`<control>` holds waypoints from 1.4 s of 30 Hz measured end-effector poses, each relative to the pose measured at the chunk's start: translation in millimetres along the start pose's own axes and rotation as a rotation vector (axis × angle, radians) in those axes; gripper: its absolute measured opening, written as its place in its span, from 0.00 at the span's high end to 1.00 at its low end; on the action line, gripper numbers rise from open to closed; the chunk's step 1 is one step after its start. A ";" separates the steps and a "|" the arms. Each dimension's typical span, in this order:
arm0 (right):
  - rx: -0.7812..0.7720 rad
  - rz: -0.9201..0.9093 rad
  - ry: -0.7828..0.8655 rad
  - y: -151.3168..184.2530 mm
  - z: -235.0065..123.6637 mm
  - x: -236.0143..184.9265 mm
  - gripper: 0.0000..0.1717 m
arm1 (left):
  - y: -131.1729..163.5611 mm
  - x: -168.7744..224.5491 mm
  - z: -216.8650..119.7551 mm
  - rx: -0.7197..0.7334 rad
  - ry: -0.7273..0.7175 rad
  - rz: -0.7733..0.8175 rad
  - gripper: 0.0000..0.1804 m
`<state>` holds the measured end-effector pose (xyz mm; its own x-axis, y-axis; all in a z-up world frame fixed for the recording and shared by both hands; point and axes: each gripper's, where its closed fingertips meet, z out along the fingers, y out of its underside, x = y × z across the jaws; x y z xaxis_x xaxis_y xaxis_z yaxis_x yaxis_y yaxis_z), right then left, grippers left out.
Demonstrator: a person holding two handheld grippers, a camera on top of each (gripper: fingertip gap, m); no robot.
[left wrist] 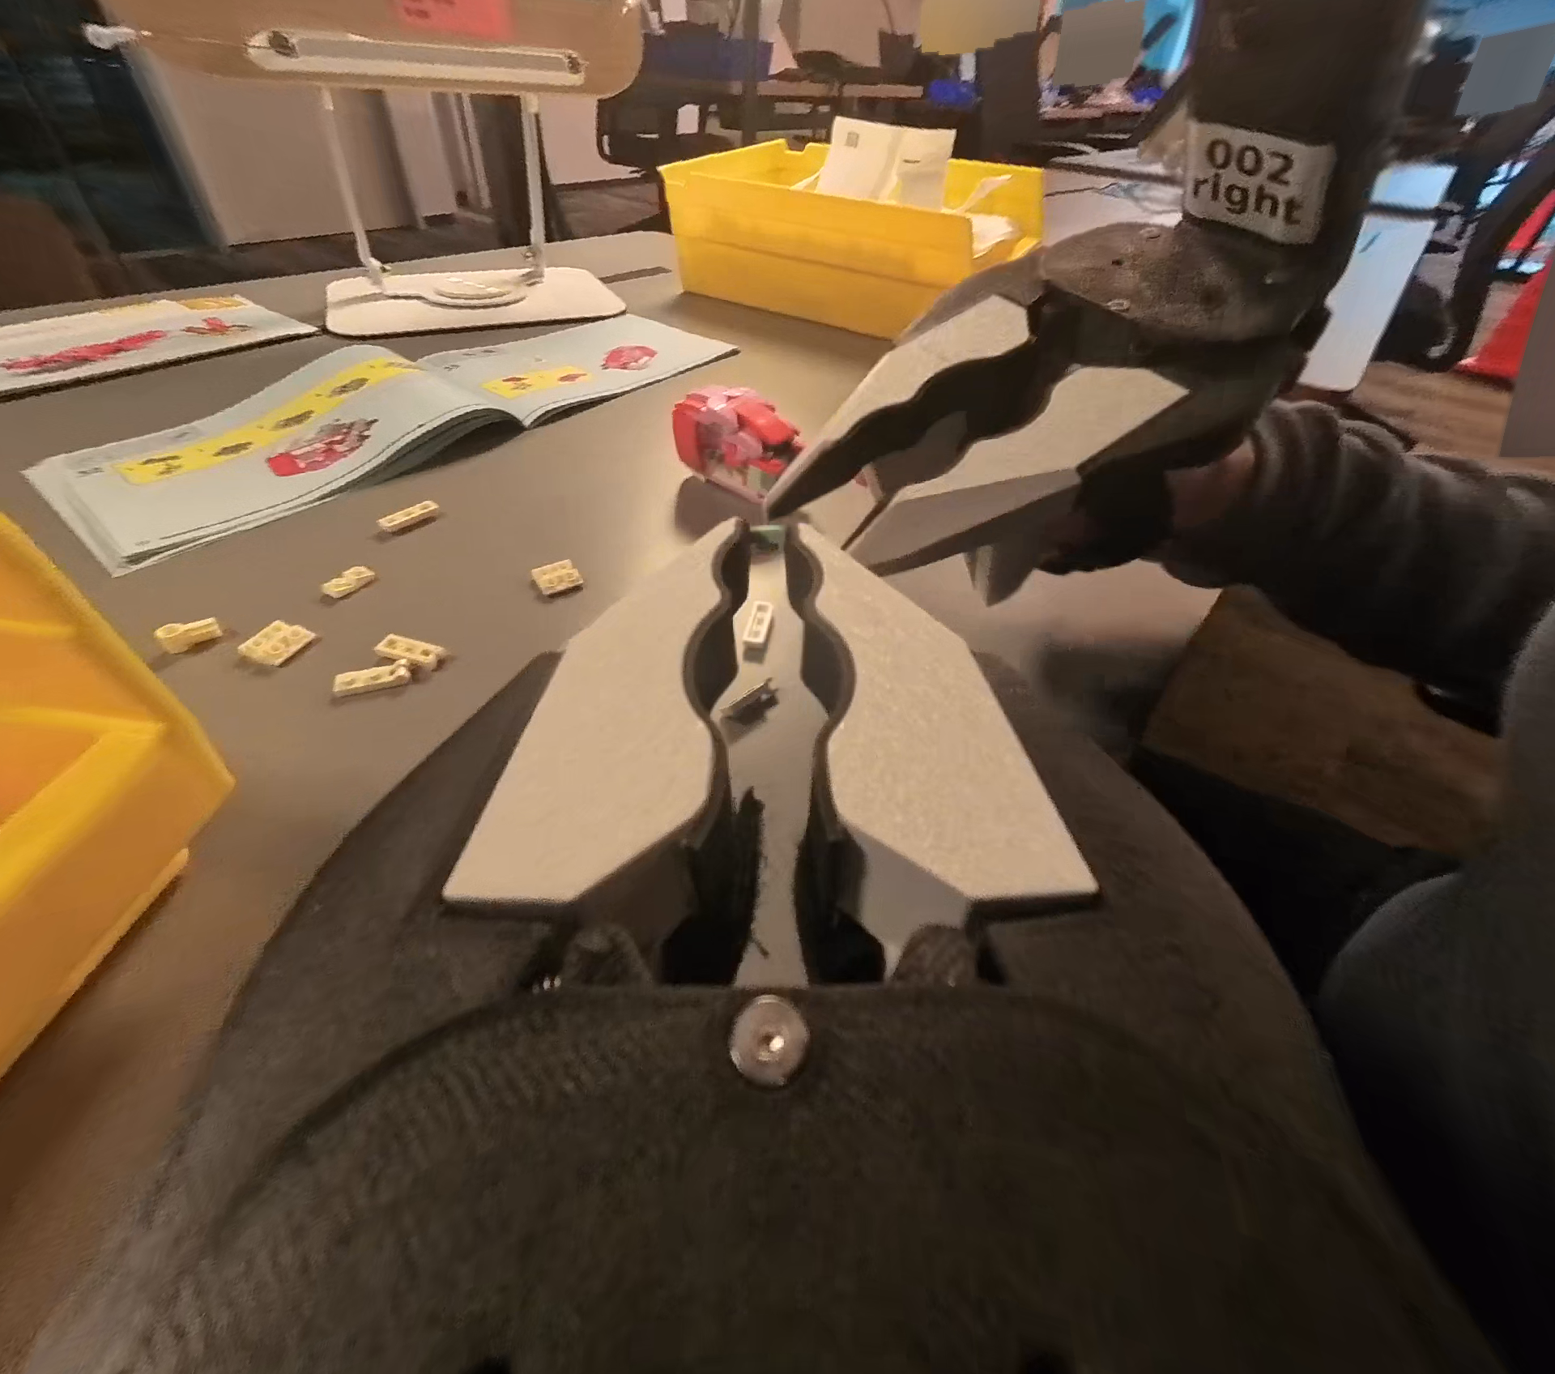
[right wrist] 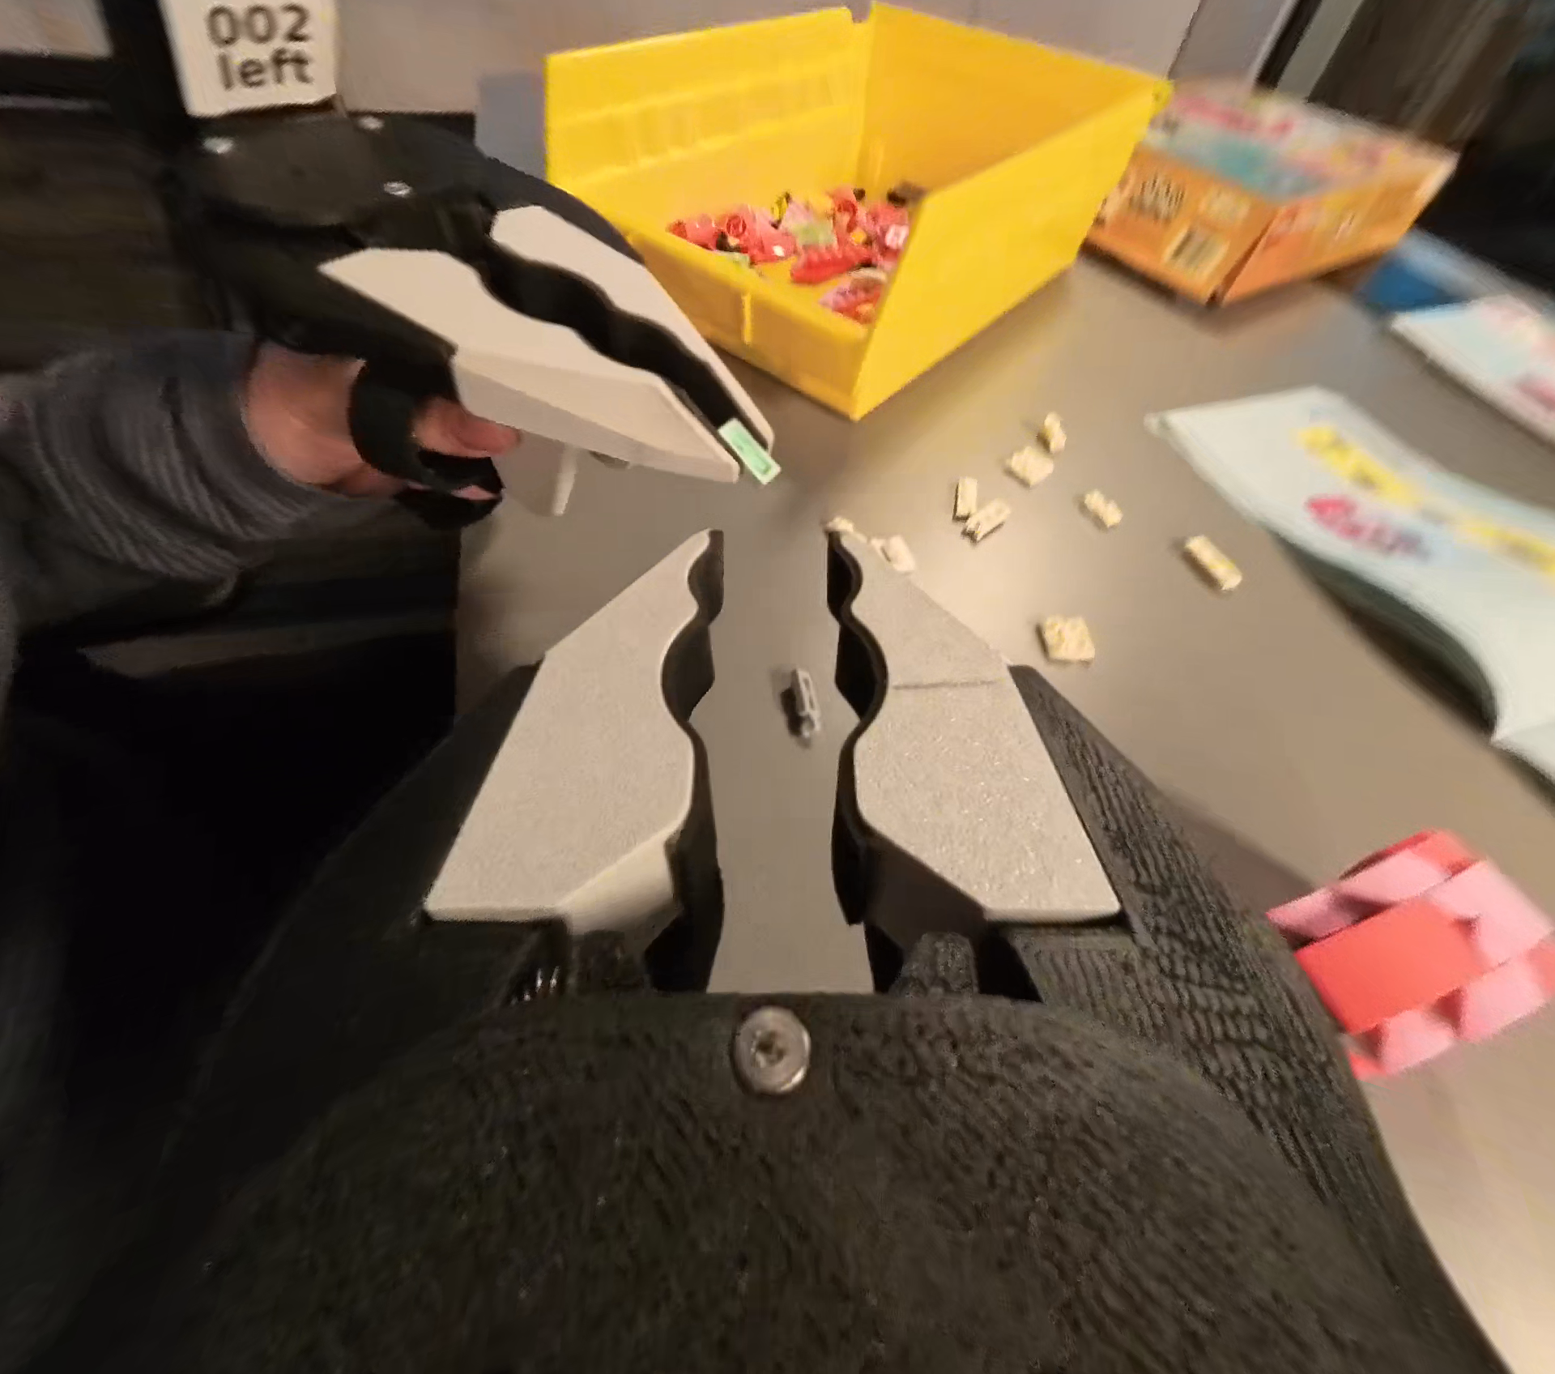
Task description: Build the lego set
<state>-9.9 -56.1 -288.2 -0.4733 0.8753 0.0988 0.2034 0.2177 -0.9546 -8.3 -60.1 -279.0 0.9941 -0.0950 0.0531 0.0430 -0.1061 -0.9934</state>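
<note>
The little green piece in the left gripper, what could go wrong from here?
The green piece is pinched only at the very tips of the left gripper, so it might twist or slip out. The open right gripper hangs close by and could knock it. A drop would land among the loose cream pieces.

Small plates (left wrist: 278, 639) lie scattered on the table (left wrist: 505, 660) before the open booklet (left wrist: 379, 424).

Mounted close behind each claw, aimed forward and down; both covering scattered small cream plastic bricks (left wrist: 278, 639) (right wrist: 1067, 637) on dark grey worktop (left wrist: 505, 517) (right wrist: 1136, 744).
</note>
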 end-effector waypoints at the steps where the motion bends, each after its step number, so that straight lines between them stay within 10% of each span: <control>1: 0.016 -0.066 0.002 -4.3 -1.9 -2.0 0.87 | -0.7 1.0 -0.2 0.001 0.011 -0.013 0.96; 23: -0.066 -1.087 0.157 8.7 3.2 -16.9 0.99 | 21.6 15.1 -0.5 -0.221 0.194 -0.280 0.96; 32: -0.342 -0.041 -0.115 64.1 11.8 7.4 0.85 | 43.6 -6.2 1.6 -0.320 0.003 -0.163 0.96; 42: -0.402 0.181 -0.152 76.3 22.3 7.1 0.92 | 45.6 -11.3 3.8 -0.309 -0.037 -0.139 0.96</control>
<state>-16.8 -42.9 -366.6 -0.5134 0.8481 -0.1307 0.5964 0.2431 -0.7650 -17.2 -60.2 -325.3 0.9840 -0.0231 0.1767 0.1517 -0.4113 -0.8988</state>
